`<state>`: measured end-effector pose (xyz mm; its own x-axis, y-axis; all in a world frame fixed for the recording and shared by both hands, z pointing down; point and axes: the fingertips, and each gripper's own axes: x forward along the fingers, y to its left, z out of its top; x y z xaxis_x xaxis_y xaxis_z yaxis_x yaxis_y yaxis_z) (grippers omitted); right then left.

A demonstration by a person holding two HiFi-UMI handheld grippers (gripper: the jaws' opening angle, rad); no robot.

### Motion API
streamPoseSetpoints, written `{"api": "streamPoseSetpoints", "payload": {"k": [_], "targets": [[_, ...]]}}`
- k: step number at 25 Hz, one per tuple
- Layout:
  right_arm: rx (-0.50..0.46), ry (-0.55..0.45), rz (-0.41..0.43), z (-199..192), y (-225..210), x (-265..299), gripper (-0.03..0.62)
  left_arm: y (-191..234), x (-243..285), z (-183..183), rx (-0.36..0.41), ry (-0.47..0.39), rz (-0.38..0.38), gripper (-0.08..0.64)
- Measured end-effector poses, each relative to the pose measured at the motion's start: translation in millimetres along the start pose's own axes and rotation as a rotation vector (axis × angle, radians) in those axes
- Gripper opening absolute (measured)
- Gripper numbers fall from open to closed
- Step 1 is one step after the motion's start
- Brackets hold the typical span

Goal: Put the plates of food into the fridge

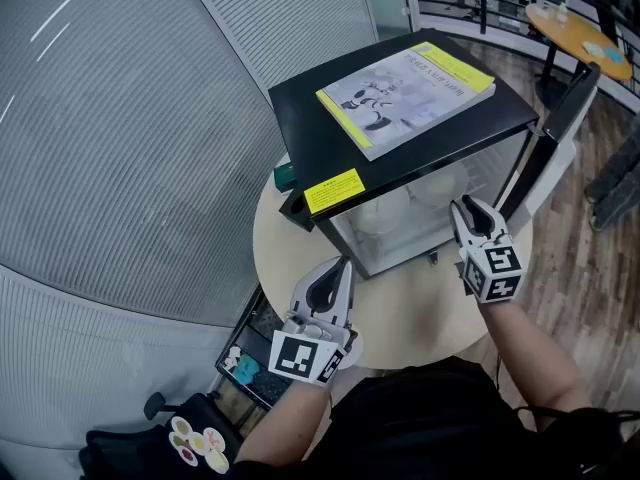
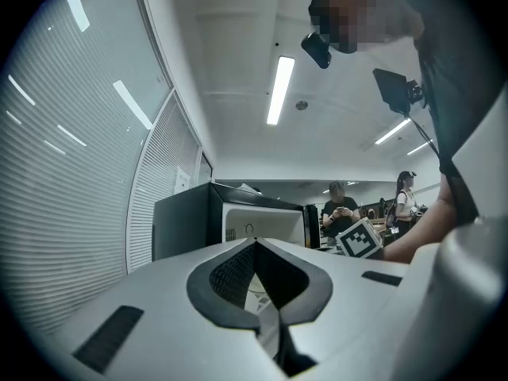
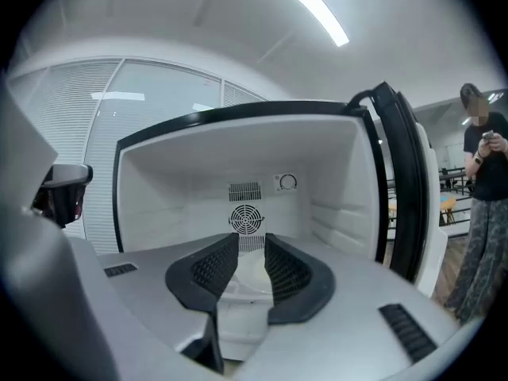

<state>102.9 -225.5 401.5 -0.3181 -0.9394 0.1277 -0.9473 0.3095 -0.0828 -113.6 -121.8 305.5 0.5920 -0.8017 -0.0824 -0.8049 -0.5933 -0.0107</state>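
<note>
Fridge [image 1: 320,118]: glossy black on top, and plain white inside, there in the right gripper view.
Booklet [image 1: 405,93]: pale grey-white cover with a grey cartoon figure, and bright yellow bands along two edges.
Sticker [image 1: 332,190]: yellow with dark print, centre of the frame.
Plates [image 1: 385,213]: pale white.
Table [image 1: 420,308]: plain cream.
Left gripper [image 1: 342,265]: silver-grey shell, black inner faces.
Right gripper [image 1: 470,208]: same silver-grey; its pads [image 3: 210,268] are black with a fine grid.
Marker cubes [image 1: 497,268]: black-and-white squares.
Floor [image 1: 580,268]: brown wood planks, right edge.
Blinds [image 1: 120,148]: grey with fine stripes, filling the left side.
</note>
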Motion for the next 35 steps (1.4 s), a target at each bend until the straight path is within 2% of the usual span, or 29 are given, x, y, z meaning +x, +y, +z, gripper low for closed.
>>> {"api": "streamPoseSetpoints", "payload": {"k": [12, 18, 22, 27, 32, 35], "targets": [[0.019, -0.053, 0.036, -16, 100, -47, 0.11, 34, -95, 14, 0.043, -0.016, 0.049, 0.002], [0.078, 0.036, 0.089, -61, 158, -69, 0.11, 51, -148, 7, 0.033, 0.001, 0.1, 0.002], [0.163, 0.124, 0.1, -104, 190, -81, 0.11, 66, -181, 2, 0.008, -0.016, 0.124, 0.002], [0.274, 0.254, 0.102, -168, 242, -107, 0.11, 79, -222, -11, -0.008, 0.002, 0.14, 0.002], [0.47, 0.406, 0.104, -246, 294, -137, 0.11, 94, -261, -21, 0.005, 0.019, 0.167, 0.002], [0.646, 0.521, 0.078, -298, 325, -158, 0.11, 106, -285, -24, 0.02, 0.026, 0.198, 0.002]]}}
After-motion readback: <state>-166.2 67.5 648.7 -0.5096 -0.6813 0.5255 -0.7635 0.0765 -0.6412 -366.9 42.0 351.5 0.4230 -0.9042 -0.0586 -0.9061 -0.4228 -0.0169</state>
